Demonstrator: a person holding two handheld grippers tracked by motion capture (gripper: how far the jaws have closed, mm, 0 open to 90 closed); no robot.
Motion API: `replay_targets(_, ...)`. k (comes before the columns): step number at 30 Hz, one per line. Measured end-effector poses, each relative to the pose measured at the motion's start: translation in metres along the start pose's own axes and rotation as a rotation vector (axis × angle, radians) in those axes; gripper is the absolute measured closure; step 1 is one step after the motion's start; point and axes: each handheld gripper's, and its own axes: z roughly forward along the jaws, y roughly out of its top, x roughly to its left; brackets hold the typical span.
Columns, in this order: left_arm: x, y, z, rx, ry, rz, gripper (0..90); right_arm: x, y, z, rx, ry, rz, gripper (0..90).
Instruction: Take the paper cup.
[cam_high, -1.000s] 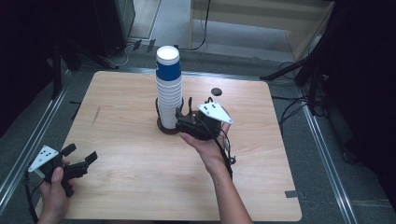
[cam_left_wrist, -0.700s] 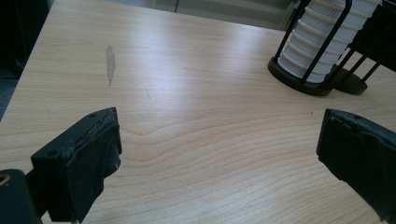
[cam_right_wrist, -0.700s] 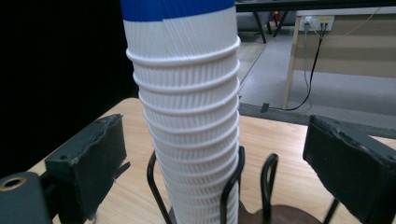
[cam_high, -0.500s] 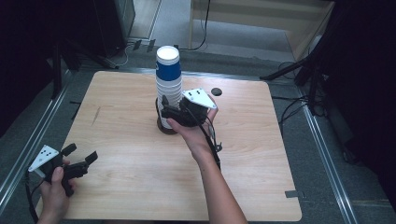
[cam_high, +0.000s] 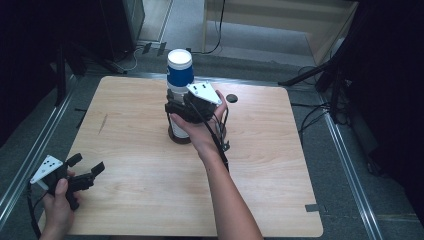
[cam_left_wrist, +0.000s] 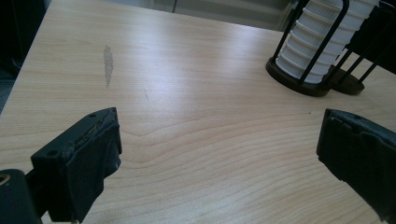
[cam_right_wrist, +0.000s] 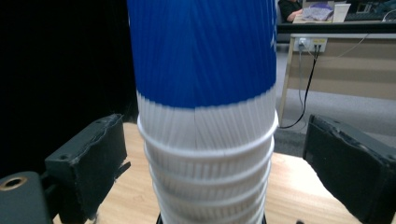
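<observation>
Pale wooden surface (cam_high: 260, 165) under dim workshop light
A small dark disc (cam_high: 231, 98) lies near its far edge; a grey smudge (cam_left_wrist: 108, 64) marks the wood; cables (cam_high: 312, 117) trail across the floor.

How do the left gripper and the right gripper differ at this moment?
The left gripper rests low at the table's near left corner, while the right gripper is raised against the cup stack. The left gripper's jaws have bare table between them; the right gripper's jaws flank the cup stack without touching it. Both are open, each held in a hand.

wooden table (cam_high: 280, 150) under cup rack (cam_high: 180, 136), black disc (cam_high: 231, 98)
</observation>
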Motion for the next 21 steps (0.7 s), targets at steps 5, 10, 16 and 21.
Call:
replay_targets(5, -0.001, 0.0, 0.001, 0.001, -0.001, 0.003, 0.9, 0.001, 0.006, 0.009, -0.002, -0.009, 0.012, 6.1)
replay_targets(10, -0.001, 0.0, 0.001, 0.002, 0.0, 0.001, 0.9, 0.004, 0.012, 0.02, 0.005, -0.015, 0.014, 6.1)
replay_targets(16, 0.0, 0.0, 0.001, 0.001, -0.003, 0.004, 0.9, 0.008, 0.014, 0.031, 0.001, -0.044, 0.014, 6.1)
replay_targets(21, 0.0, 0.0, 0.001, 0.002, -0.005, 0.002, 0.9, 0.01, 0.015, 0.035, -0.029, -0.058, 0.032, 11.5)
